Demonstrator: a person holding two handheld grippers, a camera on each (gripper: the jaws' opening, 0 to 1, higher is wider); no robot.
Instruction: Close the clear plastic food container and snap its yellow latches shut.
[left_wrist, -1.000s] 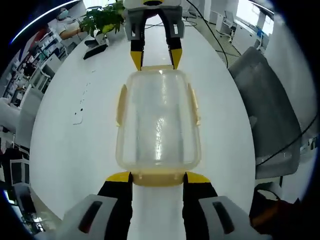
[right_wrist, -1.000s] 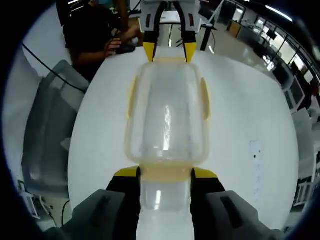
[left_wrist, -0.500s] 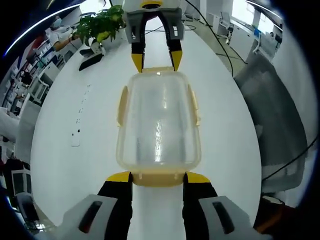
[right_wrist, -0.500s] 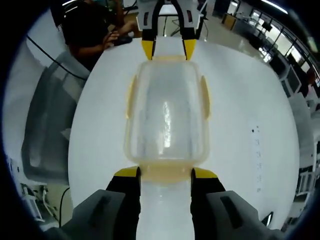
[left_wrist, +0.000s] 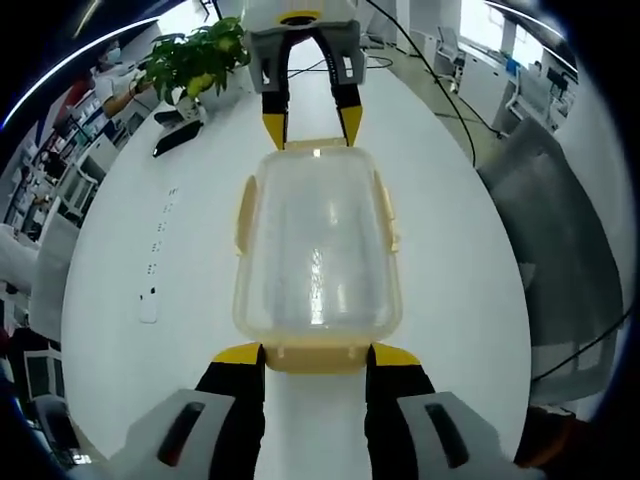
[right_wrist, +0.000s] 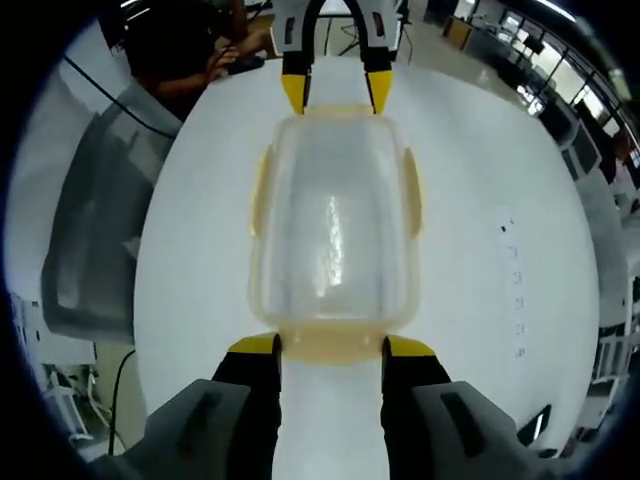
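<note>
The clear plastic container (left_wrist: 316, 240) has its lid on, with yellow side latches (left_wrist: 243, 205) lying along its long edges. My left gripper (left_wrist: 316, 355) is shut on the yellow latch at the near end. My right gripper (left_wrist: 311, 125) comes in from the far end with its yellow tips at that end's latch. In the right gripper view the same container (right_wrist: 333, 220) is seen from the other end. There the right gripper (right_wrist: 332, 347) is shut on its near latch, and the left gripper (right_wrist: 335, 92) is opposite.
The container is over a long white table (left_wrist: 130, 230). A potted plant (left_wrist: 195, 50), a dark flat device (left_wrist: 175, 140) and a small white object (left_wrist: 148, 305) lie on it. A grey chair (left_wrist: 560, 230) stands beside the table. A seated person (right_wrist: 180, 50) is at the table's end.
The table and room have slid in both views while the container keeps its place between the jaws. Both grippers have moved together with it, and neither grip has changed.
</note>
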